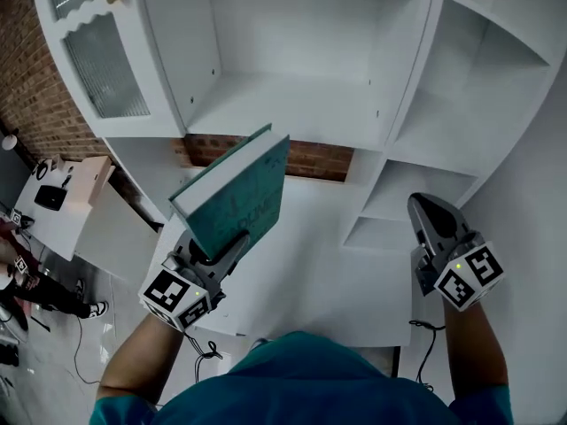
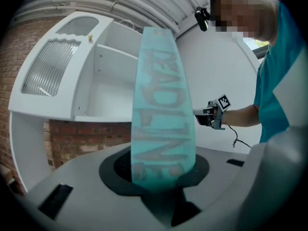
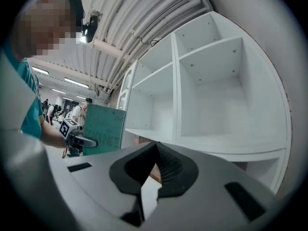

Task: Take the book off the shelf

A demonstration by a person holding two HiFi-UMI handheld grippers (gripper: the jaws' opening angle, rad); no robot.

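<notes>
Left claw [image 1: 229, 239]: is clamping the bottom edge of the teal book [image 1: 237, 189], its jaws held partly apart by the book's thickness.
Right claw [image 1: 432, 224]: is hovering with its jaws together and nothing between them, well apart from the book.
Book: is standing tilted out of the left claw, in the air in front of the shelf unit [image 1: 292, 104] and above the worktop [image 1: 328, 277], touching neither.
Open compartments: are all showing empty white boards and walls.
Glazed doors [image 1: 104, 65]: ribbed glass is hiding whatever is behind it.
Worktop: white ledge is jutting out under the shelves, below both claws.
Room: brick wall [image 1: 31, 78] is running behind the unit and showing again through the gap [image 1: 306, 158] under the middle shelf; ceiling pipes [image 3: 144, 28] are running overhead; grey floor [image 1: 62, 366] is showing at the left.
Hard to make out: spine lettering is blurring in the left gripper view; the book's bottom edge is sitting hidden inside the jaws; a dark object on the side table [image 1: 75, 204] is too small to identify.
</notes>
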